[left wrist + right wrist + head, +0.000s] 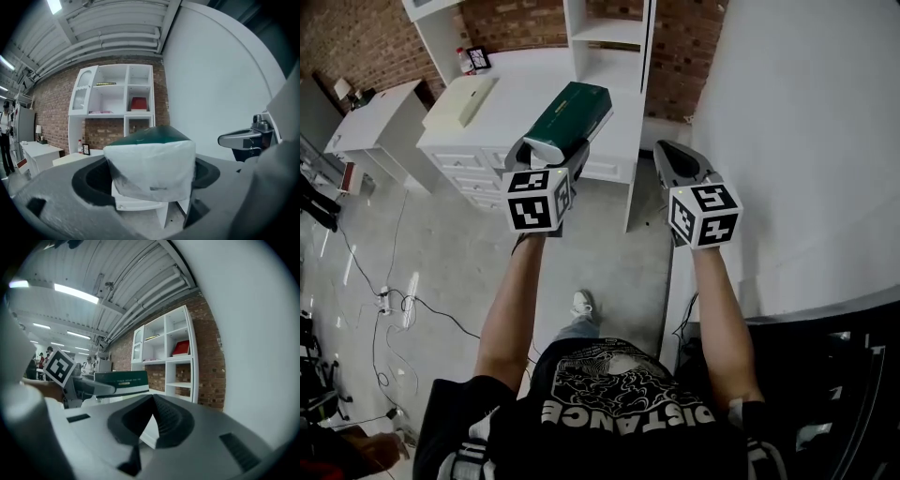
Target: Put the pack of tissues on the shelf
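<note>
Left gripper [555, 150] is clamping the green-topped pack of tissues [572, 111] by its white end, in the air, well short of the white shelf unit [125, 91] | right gripper [671, 156] is idling, jaws together, empty | step in hand — carrying: keeping it level, aiming at a free cubby [140, 76]
</note>
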`<state>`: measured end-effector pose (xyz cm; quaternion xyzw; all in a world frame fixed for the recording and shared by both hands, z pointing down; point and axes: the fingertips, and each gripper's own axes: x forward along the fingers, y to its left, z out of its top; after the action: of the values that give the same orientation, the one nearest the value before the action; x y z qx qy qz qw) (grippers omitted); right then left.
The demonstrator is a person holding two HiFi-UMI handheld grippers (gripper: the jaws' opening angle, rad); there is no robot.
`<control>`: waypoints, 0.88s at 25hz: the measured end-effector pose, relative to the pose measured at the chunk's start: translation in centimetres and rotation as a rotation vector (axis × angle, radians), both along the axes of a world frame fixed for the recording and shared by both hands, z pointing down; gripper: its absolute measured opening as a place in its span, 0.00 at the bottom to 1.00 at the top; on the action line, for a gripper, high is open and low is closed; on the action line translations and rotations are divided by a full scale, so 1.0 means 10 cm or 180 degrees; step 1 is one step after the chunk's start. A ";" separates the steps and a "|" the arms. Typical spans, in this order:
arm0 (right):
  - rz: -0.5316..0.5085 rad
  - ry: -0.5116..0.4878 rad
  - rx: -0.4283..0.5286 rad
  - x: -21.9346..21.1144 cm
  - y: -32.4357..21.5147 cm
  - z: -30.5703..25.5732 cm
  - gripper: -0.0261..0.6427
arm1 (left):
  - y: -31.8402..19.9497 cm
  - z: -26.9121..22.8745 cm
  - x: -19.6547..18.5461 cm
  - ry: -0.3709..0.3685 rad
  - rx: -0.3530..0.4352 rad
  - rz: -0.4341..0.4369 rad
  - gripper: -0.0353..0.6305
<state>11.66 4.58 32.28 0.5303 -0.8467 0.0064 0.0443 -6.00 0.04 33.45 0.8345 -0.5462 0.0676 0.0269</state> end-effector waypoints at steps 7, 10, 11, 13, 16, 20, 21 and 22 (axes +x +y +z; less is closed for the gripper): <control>0.0150 0.0014 -0.0013 -0.16 -0.72 -0.08 0.04 | -0.79 -0.05 -0.14 -0.0002 -0.0009 0.0155 0.73; 0.0188 0.0030 -0.0023 -0.27 -1.01 -0.14 0.04 | -1.10 -0.07 -0.22 0.0004 -0.0030 0.0211 0.73; 0.0204 0.0040 -0.0034 -0.30 -1.09 -0.15 0.04 | -1.19 -0.07 -0.24 0.0008 -0.0042 0.0235 0.73; 0.0236 0.0061 -0.0048 -0.37 -1.23 -0.16 0.04 | -1.35 -0.06 -0.30 0.0022 -0.0058 0.0276 0.73; 0.0265 0.0091 -0.0061 -0.49 -1.42 -0.17 0.04 | -1.57 -0.06 -0.41 0.0059 -0.0061 0.0316 0.73; 0.0283 0.0129 -0.0095 -0.65 -1.62 -0.16 0.04 | -1.78 -0.05 -0.55 0.0086 -0.0071 0.0356 0.73; 0.0286 0.0133 -0.0092 -0.68 -1.66 -0.17 0.04 | -1.82 -0.05 -0.57 0.0091 -0.0076 0.0371 0.73; 0.0287 0.0138 -0.0089 -0.72 -1.70 -0.18 0.04 | -1.87 -0.04 -0.59 0.0094 -0.0082 0.0387 0.73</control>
<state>4.48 -12.45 30.47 0.5672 -0.8206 0.0087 0.0698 -11.91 -18.61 33.04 0.8666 -0.4932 0.0638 0.0415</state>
